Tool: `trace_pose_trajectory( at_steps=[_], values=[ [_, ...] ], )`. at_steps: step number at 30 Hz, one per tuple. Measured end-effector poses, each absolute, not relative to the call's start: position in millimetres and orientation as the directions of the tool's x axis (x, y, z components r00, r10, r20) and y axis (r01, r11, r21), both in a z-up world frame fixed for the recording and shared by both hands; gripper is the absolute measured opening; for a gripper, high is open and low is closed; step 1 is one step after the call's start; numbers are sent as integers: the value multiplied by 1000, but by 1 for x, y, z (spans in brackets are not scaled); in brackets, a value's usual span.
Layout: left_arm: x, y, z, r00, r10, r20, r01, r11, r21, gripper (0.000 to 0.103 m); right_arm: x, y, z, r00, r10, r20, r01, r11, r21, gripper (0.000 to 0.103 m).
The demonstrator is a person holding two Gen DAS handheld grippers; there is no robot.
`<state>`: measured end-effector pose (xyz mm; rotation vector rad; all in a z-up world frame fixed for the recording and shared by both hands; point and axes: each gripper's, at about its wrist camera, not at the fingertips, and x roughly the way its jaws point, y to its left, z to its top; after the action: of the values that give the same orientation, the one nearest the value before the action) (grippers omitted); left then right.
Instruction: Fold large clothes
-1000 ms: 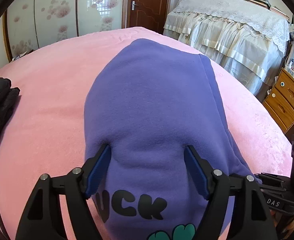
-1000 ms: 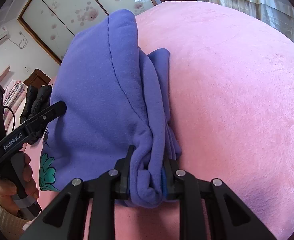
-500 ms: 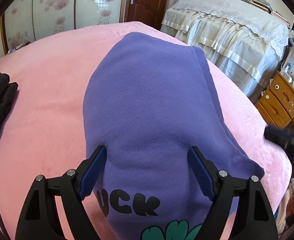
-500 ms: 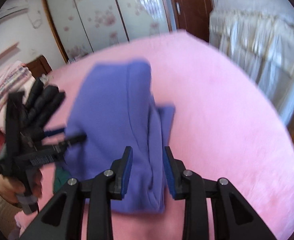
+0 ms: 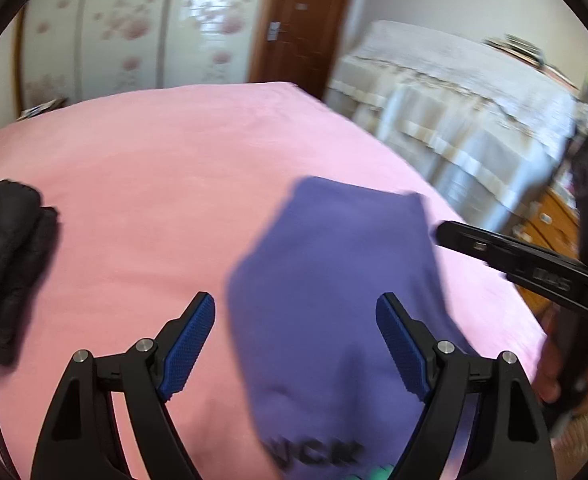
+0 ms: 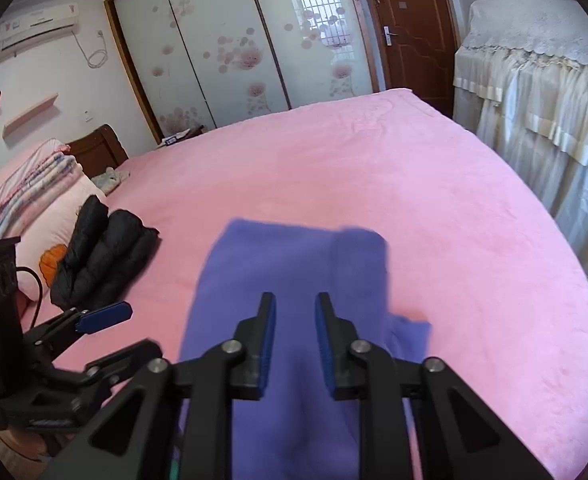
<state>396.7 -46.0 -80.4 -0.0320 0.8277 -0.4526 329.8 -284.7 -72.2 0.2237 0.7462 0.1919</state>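
Right gripper (image 6: 294, 308) had let go of the purple sweatshirt (image 6: 290, 276) and lifted clear; its jaws had just narrowed to a small gap, empty. Left gripper (image 5: 294, 320) hung wide open, holding nothing. Sweatshirt lay folded near the bed's (image 6: 414, 184) near edge; fold looked complete. Print blurred, partly "UCK".
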Motion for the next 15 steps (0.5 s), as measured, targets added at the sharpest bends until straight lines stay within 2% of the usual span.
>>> trace_pose_trajectory(
  at_steps=[2,3,5,10,12,15],
  values=[
    [417,-43,-94,565,-371,-737,330,920,-211,68,343,-278,-73,712,274,-647,-96,950,297,17],
    [423,-44,-98,553,-367,-748,321,922,-216,67,347,-275,-74,709,277,-648,-99,950,298,17],
    [435,-48,-113,517,-366,-773,308,923,-231,66,356,-271,-77,708,275,-650,-107,952,286,17],
    [439,-62,-127,506,-394,-767,325,911,-253,66,374,-273,-98,678,213,-703,-73,972,224,17],
    [445,-70,-134,486,-387,-784,323,913,-250,66,381,-283,-114,636,175,-752,-36,980,198,11],
    [454,-79,-145,440,-391,-809,306,912,-274,66,386,-298,-140,582,127,-803,5,987,160,8]
  ],
)
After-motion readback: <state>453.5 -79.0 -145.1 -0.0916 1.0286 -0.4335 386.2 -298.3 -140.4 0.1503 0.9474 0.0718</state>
